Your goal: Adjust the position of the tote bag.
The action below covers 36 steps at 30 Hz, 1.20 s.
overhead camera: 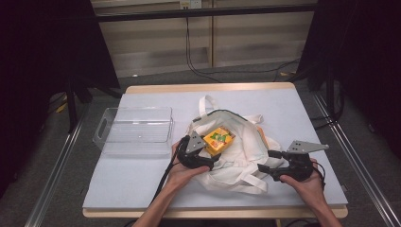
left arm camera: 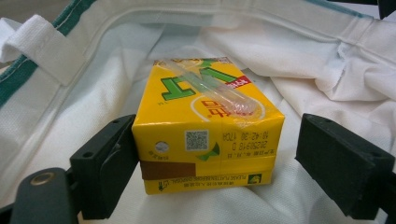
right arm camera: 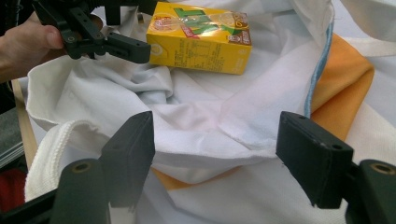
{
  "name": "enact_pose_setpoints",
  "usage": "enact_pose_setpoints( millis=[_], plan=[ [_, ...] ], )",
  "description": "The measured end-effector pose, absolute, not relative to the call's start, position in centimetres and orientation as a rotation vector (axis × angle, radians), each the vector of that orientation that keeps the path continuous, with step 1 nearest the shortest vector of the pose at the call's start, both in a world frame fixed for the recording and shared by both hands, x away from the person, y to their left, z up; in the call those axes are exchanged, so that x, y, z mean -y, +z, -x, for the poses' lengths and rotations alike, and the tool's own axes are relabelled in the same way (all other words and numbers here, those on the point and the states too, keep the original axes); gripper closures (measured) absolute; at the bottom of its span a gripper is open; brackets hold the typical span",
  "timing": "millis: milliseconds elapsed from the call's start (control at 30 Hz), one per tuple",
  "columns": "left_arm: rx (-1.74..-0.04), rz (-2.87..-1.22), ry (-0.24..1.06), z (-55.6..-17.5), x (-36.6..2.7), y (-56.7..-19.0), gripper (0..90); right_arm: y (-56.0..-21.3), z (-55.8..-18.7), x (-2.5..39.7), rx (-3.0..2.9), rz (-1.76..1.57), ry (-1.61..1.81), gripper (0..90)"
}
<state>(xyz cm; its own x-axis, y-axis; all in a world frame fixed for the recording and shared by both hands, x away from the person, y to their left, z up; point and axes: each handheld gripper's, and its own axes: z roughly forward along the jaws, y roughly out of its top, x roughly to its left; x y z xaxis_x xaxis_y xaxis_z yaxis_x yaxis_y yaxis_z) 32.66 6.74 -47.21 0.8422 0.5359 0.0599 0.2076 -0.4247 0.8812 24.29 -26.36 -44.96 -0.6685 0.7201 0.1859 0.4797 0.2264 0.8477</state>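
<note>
Left gripper has its jaws spread wide around one yellow juice carton, left jaw touching its side, the other apart. The carton lies inside the single white tote bag. Right gripper is spread too, straddling the bag's rim without pinching. One clear plastic bin sits left.
</note>
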Motion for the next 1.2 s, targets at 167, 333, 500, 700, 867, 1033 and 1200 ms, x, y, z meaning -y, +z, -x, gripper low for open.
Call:
enact_pose_setpoints(
  millis=[167, 333, 500, 700, 867, 1033, 1200],
  plan=[
    [-0.561, -1.997, 0.414, -32.7, -6.6, -47.4, 15.8, -45.0, -24.3, 26.4, -2.249, -1.134, 1.418, 28.1],
    [-0.565, -2.026, 0.415, -32.8, -6.4, -47.5, 25.8, -44.9, -24.3, 26.4, -2.242, -1.133, 1.421, 27.8],
    [-0.576, -2.04, 0.416, -32.9, -6.4, -47.3, 27.3, -44.8, -24.0, 26.0, -2.239, -1.105, 1.432, 27.7],
    [-0.599, -2.036, 0.362, -33.0, -6.7, -46.9, 27.6, -44.9, -23.9, 25.7, -2.253, -1.1, 1.423, 27.6],
    [-0.617, -2.047, 0.304, -33.3, -7.0, -46.4, 27.7, -44.8, -24.0, 25.8, -2.239, -1.11, 1.427, 27.6],
    [-0.622, -2.051, 0.281, -33.4, -7.0, -45.8, 27.7, -44.8, -24.0, 25.7, -2.239, -1.11, 1.428, 27.5],
    [-0.649, -2.032, 0.248, -33.5, -7.4, -45.1, 27.8, -44.9, -24.0, 25.8, -2.242, -1.109, 1.432, 27.5]
  ],
)
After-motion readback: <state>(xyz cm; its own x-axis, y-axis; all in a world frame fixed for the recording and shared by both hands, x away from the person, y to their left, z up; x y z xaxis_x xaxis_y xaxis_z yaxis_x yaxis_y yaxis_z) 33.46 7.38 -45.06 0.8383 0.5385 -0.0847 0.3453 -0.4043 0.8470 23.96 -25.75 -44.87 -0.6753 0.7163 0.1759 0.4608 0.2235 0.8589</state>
